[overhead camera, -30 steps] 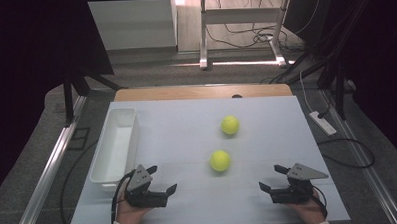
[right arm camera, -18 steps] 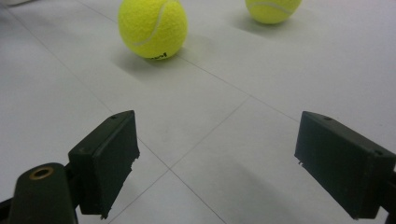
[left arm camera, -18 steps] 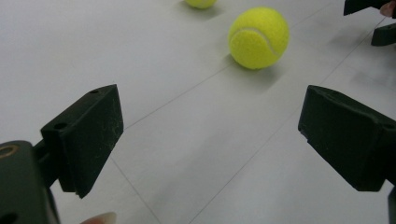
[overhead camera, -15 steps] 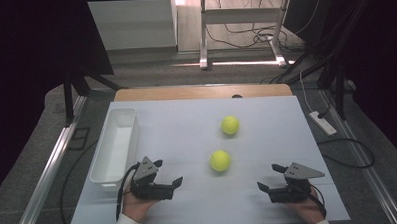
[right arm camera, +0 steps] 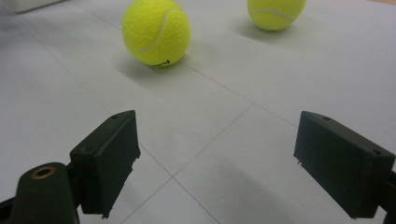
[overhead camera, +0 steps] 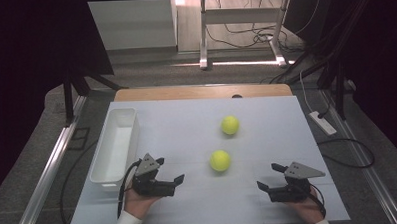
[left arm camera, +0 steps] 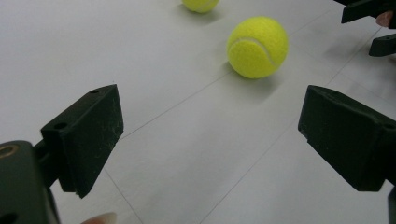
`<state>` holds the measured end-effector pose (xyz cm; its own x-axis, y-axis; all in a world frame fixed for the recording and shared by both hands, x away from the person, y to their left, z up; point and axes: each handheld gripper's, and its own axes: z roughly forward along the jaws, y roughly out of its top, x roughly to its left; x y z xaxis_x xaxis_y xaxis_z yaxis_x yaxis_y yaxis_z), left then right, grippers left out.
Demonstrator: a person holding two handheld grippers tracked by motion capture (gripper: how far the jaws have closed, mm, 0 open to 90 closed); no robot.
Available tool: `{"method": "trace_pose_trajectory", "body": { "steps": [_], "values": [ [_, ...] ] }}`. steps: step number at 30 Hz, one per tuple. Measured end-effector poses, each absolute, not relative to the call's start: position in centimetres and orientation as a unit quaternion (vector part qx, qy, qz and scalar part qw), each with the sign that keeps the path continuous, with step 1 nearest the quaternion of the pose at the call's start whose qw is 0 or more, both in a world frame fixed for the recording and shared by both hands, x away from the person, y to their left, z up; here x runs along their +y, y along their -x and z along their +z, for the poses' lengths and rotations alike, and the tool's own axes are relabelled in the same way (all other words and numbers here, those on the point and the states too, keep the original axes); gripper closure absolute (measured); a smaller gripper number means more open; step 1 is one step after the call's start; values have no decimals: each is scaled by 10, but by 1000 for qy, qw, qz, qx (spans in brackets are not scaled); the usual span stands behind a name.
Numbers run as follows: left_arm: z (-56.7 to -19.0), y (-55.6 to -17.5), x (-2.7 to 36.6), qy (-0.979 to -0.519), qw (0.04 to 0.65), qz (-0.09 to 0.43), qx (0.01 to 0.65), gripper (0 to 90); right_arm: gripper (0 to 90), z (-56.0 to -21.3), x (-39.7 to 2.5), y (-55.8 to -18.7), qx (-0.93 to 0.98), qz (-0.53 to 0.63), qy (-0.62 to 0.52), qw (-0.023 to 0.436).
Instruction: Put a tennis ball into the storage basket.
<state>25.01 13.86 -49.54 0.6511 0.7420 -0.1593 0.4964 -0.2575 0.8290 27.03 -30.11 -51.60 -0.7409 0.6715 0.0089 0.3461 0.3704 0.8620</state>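
Two yellow tennis balls lie on the white table (overhead camera: pixel 187 122). The near ball (overhead camera: pixel 220 160) rests mid-table between my two grippers, and the far ball (overhead camera: pixel 230 125) sits behind it. My left gripper (overhead camera: pixel 175 184) is open and low over the table, left of the near ball and pointing toward it. In the left gripper view the gripper (left arm camera: pixel 210 135) frames bare table, with the near ball (left arm camera: pixel 257 46) ahead to the right. My right gripper (overhead camera: pixel 270 177) stands open to the right of the near ball. From the right gripper (right arm camera: pixel 215 158), the near ball (right arm camera: pixel 156 31) lies ahead to the left.
A long white bin (overhead camera: pixel 135 129) stands empty along the table's left side, just behind my left hand. The second ball (right arm camera: pixel 276 11) lies further off. Table legs and cables stand past the wooden far edge (overhead camera: pixel 201 92). A power strip (overhead camera: pixel 323 122) lies on the floor at the right.
My left gripper has slid right and a little forward, toward the near ball. The right gripper has barely moved. Both balls lie where they were.
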Motion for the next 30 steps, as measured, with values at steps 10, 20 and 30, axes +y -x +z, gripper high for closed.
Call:
{"method": "trace_pose_trajectory", "body": {
  "steps": [10,20,30],
  "values": [
    [-486,-258,126,-788,467,129,380,74,138,-515,-304,-267,804,470,-320,174],
    [-482,-268,115,-790,470,127,372,75,138,-516,-302,-269,808,469,-313,173],
    [-484,-277,102,-796,467,117,368,75,139,-515,-302,-269,806,473,-311,172]
  ]
}}
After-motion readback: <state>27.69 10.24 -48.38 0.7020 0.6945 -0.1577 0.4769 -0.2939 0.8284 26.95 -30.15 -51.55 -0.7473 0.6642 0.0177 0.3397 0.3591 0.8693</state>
